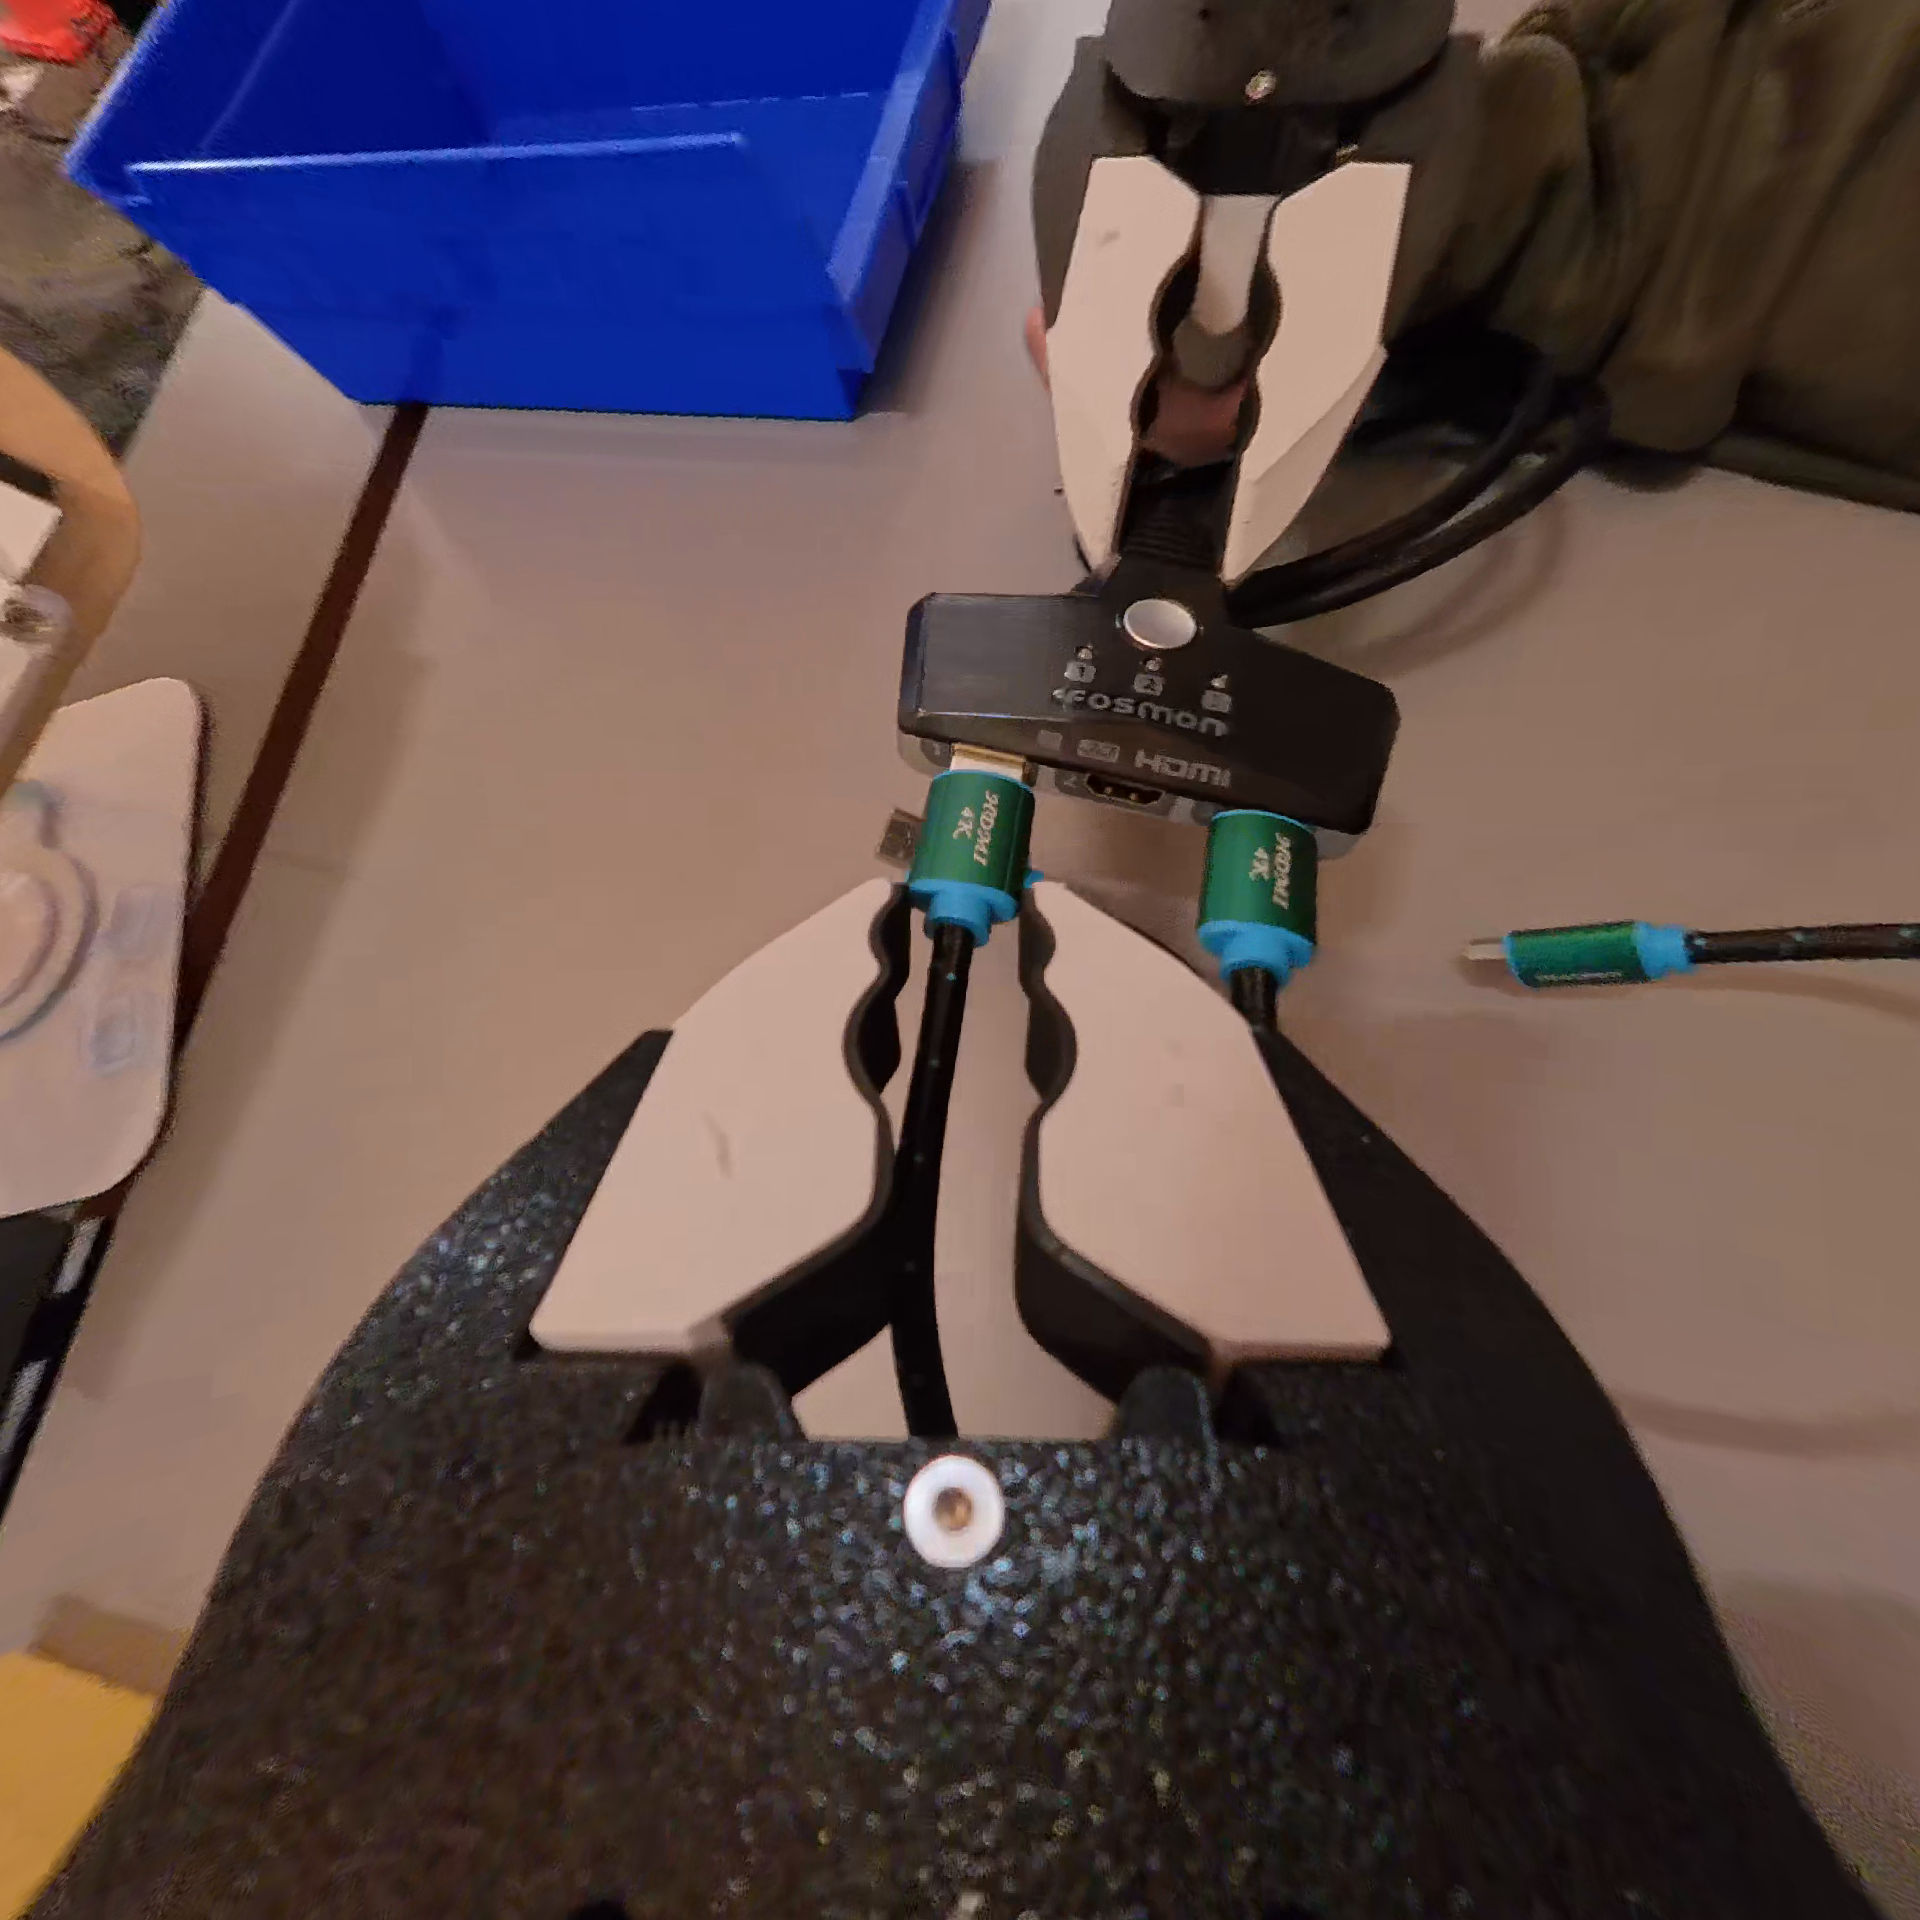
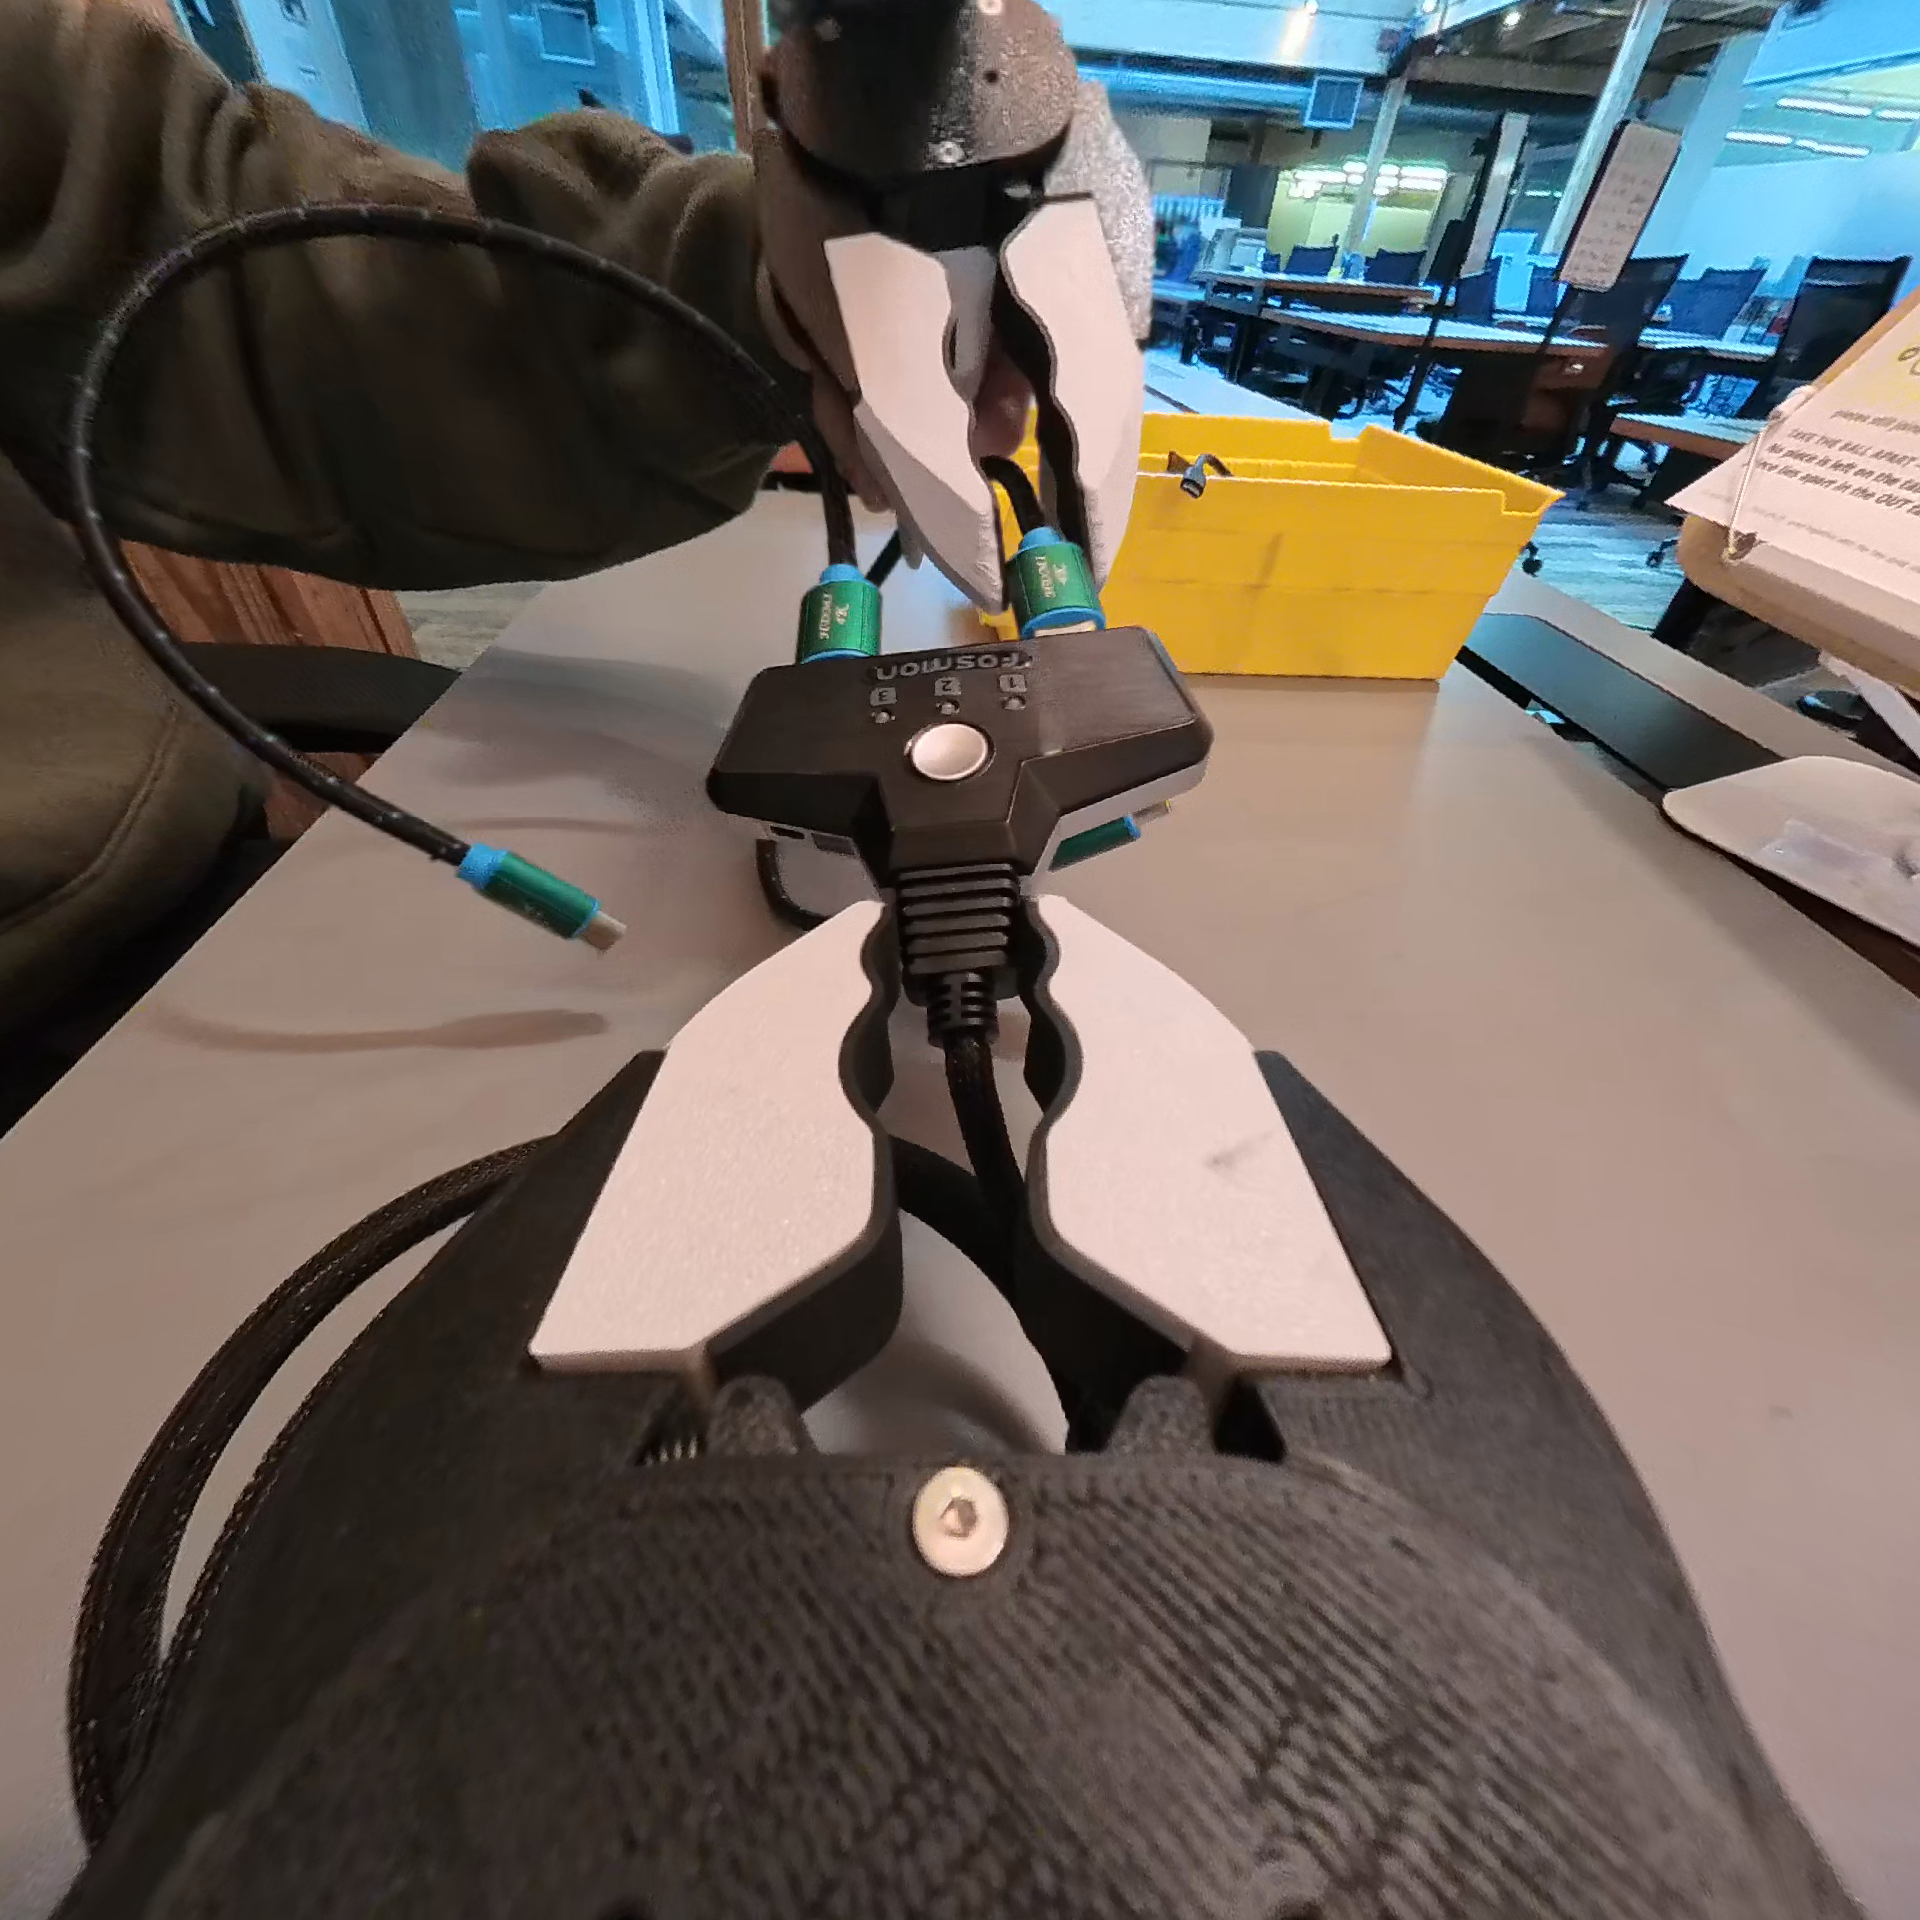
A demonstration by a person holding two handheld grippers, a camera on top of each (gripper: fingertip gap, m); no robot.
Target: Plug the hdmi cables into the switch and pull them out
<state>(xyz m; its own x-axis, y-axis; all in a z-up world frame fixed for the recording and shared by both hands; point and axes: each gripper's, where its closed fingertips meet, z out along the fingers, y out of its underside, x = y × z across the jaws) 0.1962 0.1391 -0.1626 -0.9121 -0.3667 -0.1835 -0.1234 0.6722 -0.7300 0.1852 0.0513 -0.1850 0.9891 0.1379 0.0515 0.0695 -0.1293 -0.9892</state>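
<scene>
Your left tool (image 1: 961,894) sits narrow around the black braided cable just behind a green HDMI plug (image 1: 971,836); its tips flank the plug's blue collar, and whether they actually pinch it cannot be told. That plug sits partly in the leftmost port of the black HDMI switch (image 1: 1143,696), with bare metal showing at the port mouth. A second green plug (image 1: 1255,878) sits in the rightmost port, and the middle port is open. A third green plug (image 1: 1579,954) lies loose on the table, well apart to the right, its cable arcing up past your olive sleeve (image 2: 312,395) in the right wrist view.

Your right tool (image 2: 956,914) is clamped on the ribbed strain relief (image 2: 956,914) at the switch's back end, with the switch's own black cable running back between its fingers.

The table (image 1: 623,623) is a smooth pale grey surface with a dark seam along its left side. A blue plastic bin (image 1: 499,208) stands at its far left in the left wrist view; a yellow bin (image 2: 1299,551) stands beyond the switch in the right wrist view. Behind that, the room opens into a large workspace with rows of desks, dark chairs and overhead lights.
</scene>
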